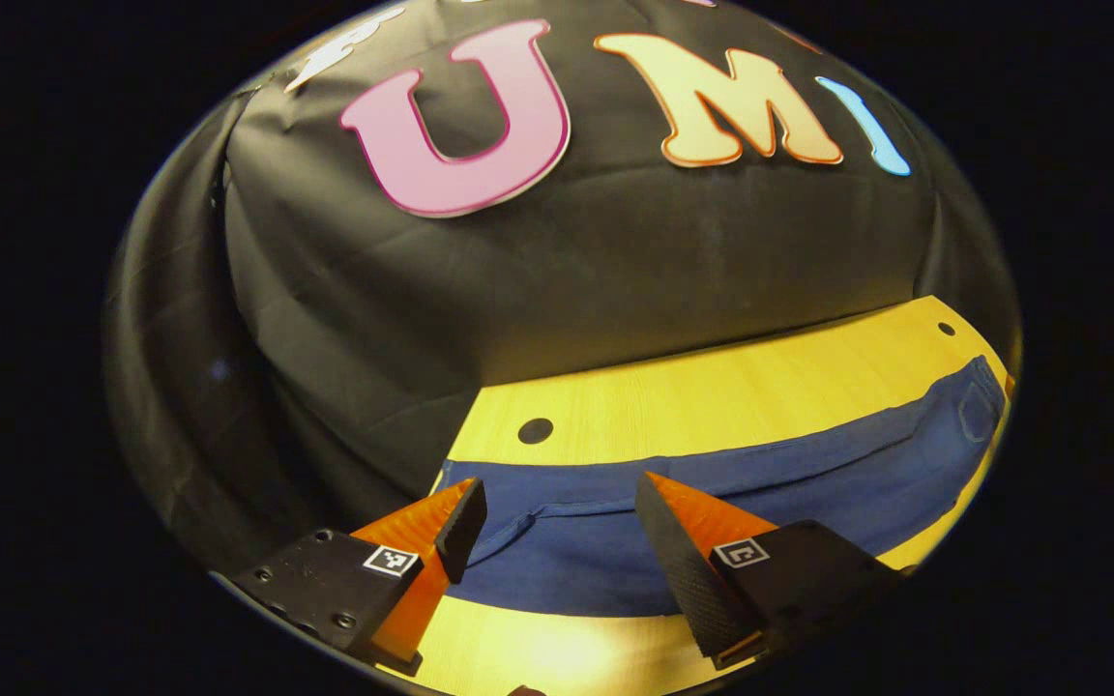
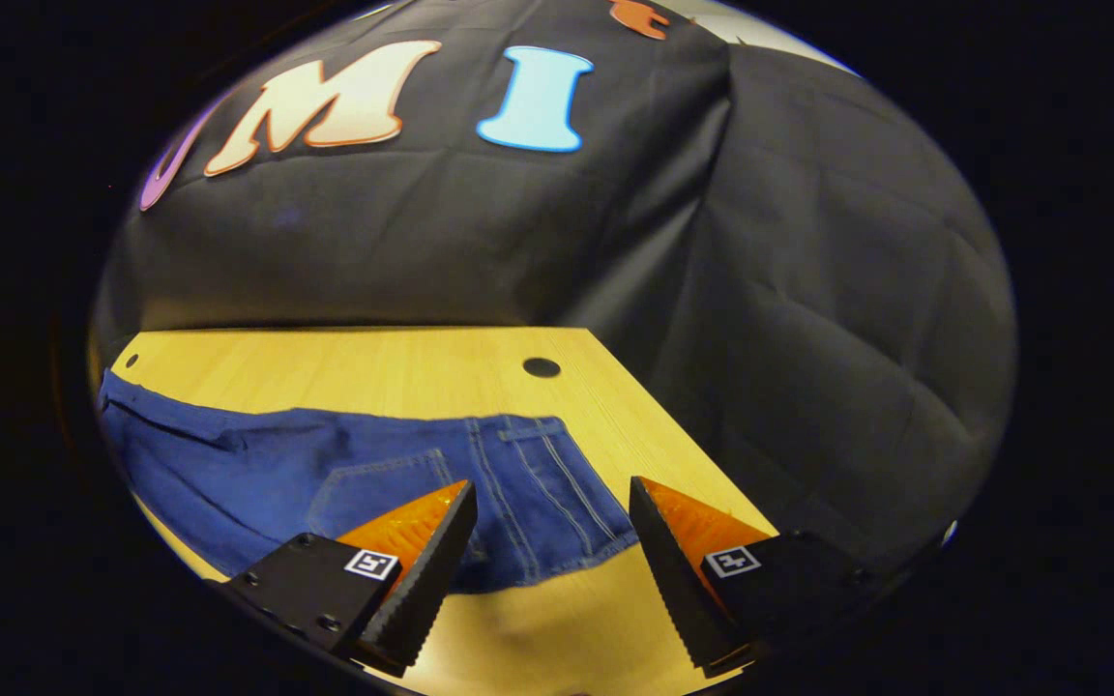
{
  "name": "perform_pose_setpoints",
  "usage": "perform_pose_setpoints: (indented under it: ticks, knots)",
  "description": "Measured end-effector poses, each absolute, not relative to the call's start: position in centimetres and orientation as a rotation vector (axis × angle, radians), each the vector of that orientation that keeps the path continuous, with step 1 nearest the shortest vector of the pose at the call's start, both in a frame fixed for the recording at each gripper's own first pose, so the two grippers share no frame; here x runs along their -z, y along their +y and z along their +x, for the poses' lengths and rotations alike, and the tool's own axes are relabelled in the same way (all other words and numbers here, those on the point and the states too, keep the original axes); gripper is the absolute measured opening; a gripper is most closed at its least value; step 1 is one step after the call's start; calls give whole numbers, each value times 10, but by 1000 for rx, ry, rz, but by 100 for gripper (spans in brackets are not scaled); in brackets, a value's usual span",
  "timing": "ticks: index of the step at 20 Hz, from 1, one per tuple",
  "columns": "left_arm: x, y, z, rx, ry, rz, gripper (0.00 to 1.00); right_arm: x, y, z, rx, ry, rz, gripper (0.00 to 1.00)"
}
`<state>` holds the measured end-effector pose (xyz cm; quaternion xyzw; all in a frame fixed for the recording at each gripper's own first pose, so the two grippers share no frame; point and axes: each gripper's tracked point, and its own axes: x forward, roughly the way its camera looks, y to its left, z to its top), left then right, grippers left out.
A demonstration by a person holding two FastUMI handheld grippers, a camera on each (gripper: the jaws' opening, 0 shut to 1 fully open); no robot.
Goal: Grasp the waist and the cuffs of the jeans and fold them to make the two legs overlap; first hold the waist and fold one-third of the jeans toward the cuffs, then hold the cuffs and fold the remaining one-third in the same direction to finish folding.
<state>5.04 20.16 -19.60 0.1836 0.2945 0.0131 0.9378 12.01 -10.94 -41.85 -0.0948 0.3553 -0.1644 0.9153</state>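
Blue jeans (image 1: 712,503) lie flat along the wooden table, with the two legs overlapping. In the left gripper view the cuff end sits between and just beyond my open left gripper (image 1: 557,517), whose orange fingers hover above the cloth with nothing held. The waist end, with a back pocket (image 1: 978,411), stretches off to the right. In the right gripper view the jeans (image 2: 344,483) show their waistband (image 2: 557,493) and back pocket (image 2: 378,488). My right gripper (image 2: 552,517) stands open over the waistband edge, holding nothing.
The light wooden table (image 1: 712,387) has round holes near its back corners (image 1: 535,431) (image 2: 541,367). Black cloth walls (image 2: 808,290) close in right behind the table and at both sides. A bare strip of table (image 2: 538,628) lies in front of the jeans.
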Motion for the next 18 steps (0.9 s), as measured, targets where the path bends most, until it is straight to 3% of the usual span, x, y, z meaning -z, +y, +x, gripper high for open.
perform_pose_setpoints:
  ticks: [8,14,15,18]
  knots:
    - [193,211,56,-66,587,324,95,466,-152,119,400,786,12,99]
    - [174,237,32,-167,589,360,95,494,-149,115,367,856,127,98]
    - [172,239,30,-179,588,362,95,495,-141,121,328,845,156,92]
    - [173,241,25,-200,596,354,95,497,-134,125,285,838,116,43]
